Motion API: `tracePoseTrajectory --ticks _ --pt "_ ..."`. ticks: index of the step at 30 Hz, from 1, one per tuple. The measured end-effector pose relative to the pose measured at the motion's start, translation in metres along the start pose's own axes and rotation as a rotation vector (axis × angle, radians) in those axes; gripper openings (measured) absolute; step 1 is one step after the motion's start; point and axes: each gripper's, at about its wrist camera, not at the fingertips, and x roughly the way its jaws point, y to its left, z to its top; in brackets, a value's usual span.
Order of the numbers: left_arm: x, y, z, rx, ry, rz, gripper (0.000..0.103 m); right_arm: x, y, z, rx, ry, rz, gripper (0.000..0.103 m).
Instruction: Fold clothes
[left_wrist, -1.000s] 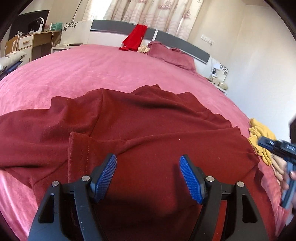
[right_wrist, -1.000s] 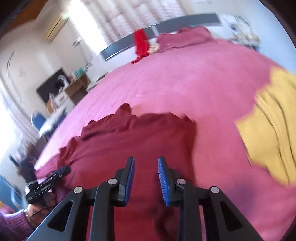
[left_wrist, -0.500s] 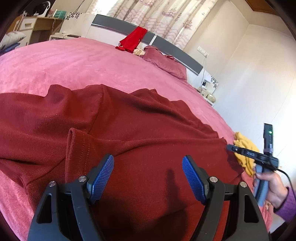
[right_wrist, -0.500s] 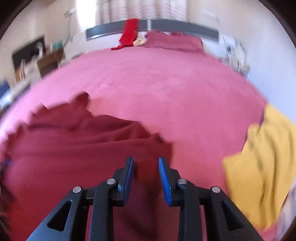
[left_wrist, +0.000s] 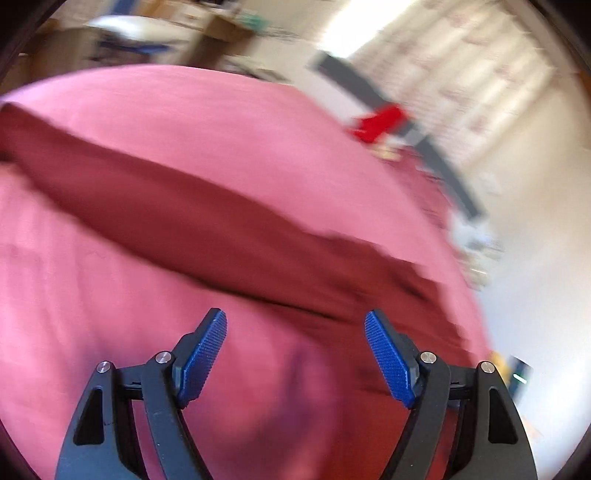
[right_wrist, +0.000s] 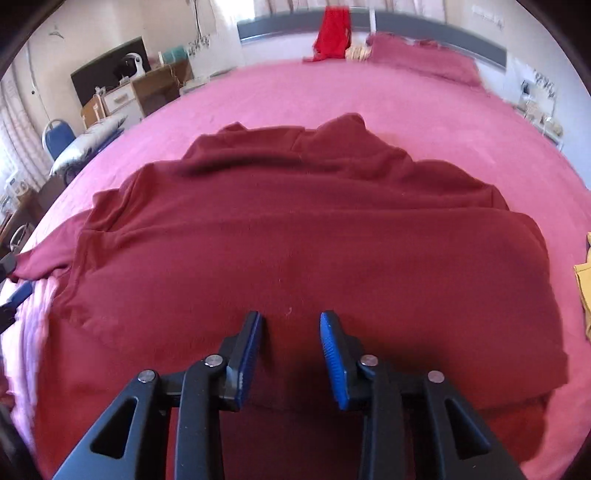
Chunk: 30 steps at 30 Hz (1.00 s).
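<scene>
A dark red long-sleeved garment (right_wrist: 314, 236) lies spread and partly folded on the pink bed (right_wrist: 424, 99). My right gripper (right_wrist: 291, 332) hovers over its near part, jaws a small way apart, nothing between them. In the blurred left wrist view my left gripper (left_wrist: 295, 350) is wide open and empty over the pink cover, just in front of a long sleeve of the garment (left_wrist: 207, 218) that runs across the view. The left gripper's tip (right_wrist: 14, 295) shows at the right wrist view's left edge.
A yellow garment (right_wrist: 583, 291) lies at the bed's right edge. A bright red cloth (right_wrist: 330, 31) hangs on the headboard beside a pillow (right_wrist: 421, 61). A desk (right_wrist: 129, 96) and a blue chair (right_wrist: 57, 134) stand left of the bed.
My left gripper swung left off the garment's body to the sleeve side, its view now blurred. My right gripper moved left over the garment's middle and opened a little.
</scene>
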Motion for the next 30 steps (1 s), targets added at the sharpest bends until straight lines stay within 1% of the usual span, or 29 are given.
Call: tracePoseTrajectory --ticks 3,4,6,7,8,10,12,14,16,17,19,23,24,25,26,27,28,29,30 --pt "-0.012 0.042 0.022 -0.090 -0.027 0.082 0.079 -0.002 0.001 -0.010 -0.001 -0.065 0.015 0.040" --pt "-0.016 0.055 0.029 -0.121 -0.037 0.107 0.079 -0.003 0.000 -0.011 0.004 -0.070 0.024 0.040" --pt "-0.017 0.083 0.043 -0.226 -0.055 0.160 0.079 -0.004 0.001 -0.012 0.006 -0.070 0.030 0.040" --pt "-0.018 0.093 0.047 -0.267 -0.074 0.155 0.080 -0.004 0.003 -0.012 -0.002 -0.070 0.022 0.040" --pt "-0.019 0.105 0.051 -0.328 -0.107 0.122 0.083 -0.004 0.005 -0.012 -0.008 -0.071 0.015 0.040" --pt "-0.023 0.129 0.059 -0.443 -0.173 0.056 0.085 -0.005 0.007 -0.013 -0.013 -0.073 0.009 0.040" --pt "-0.026 0.146 0.066 -0.510 -0.213 0.029 0.085 -0.006 0.002 -0.010 -0.009 -0.075 0.013 0.041" --pt "-0.028 0.161 0.073 -0.533 -0.248 0.031 0.085 -0.002 -0.001 -0.010 -0.002 -0.076 0.024 0.041" --pt "-0.022 0.171 0.084 -0.530 -0.227 0.053 0.085 -0.003 -0.003 -0.011 0.007 -0.078 0.038 0.041" --pt "-0.016 0.177 0.089 -0.531 -0.195 0.060 0.085 -0.003 -0.004 -0.011 0.009 -0.078 0.042 0.041" --pt "-0.011 0.185 0.096 -0.558 -0.175 0.039 0.085 -0.003 -0.004 -0.011 0.004 -0.077 0.039 0.041" --pt "-0.012 0.199 0.105 -0.621 -0.239 -0.062 0.085 -0.003 -0.002 -0.011 -0.008 -0.077 0.026 0.042" --pt "-0.010 0.202 0.105 -0.642 -0.241 -0.069 0.085 -0.003 -0.003 -0.011 -0.009 -0.076 0.026 0.042" --pt "-0.009 0.206 0.105 -0.669 -0.238 -0.065 0.082 -0.003 -0.003 -0.011 -0.010 -0.076 0.026 0.042" --pt "-0.011 0.208 0.105 -0.683 -0.249 -0.054 0.063 -0.002 -0.003 -0.011 -0.011 -0.076 0.026 0.042" --pt "-0.013 0.207 0.105 -0.676 -0.261 -0.048 0.046 -0.002 -0.003 -0.011 -0.011 -0.076 0.026 0.042" --pt "-0.015 0.206 0.104 -0.664 -0.273 -0.043 0.020 -0.002 -0.003 -0.011 -0.011 -0.076 0.026 0.042" --pt "-0.017 0.205 0.104 -0.652 -0.284 -0.038 0.013 -0.002 -0.003 -0.011 -0.012 -0.076 0.026 0.042" --pt "-0.019 0.205 0.103 -0.640 -0.295 -0.033 0.013 -0.002 -0.003 -0.011 -0.012 -0.076 0.025 0.042"
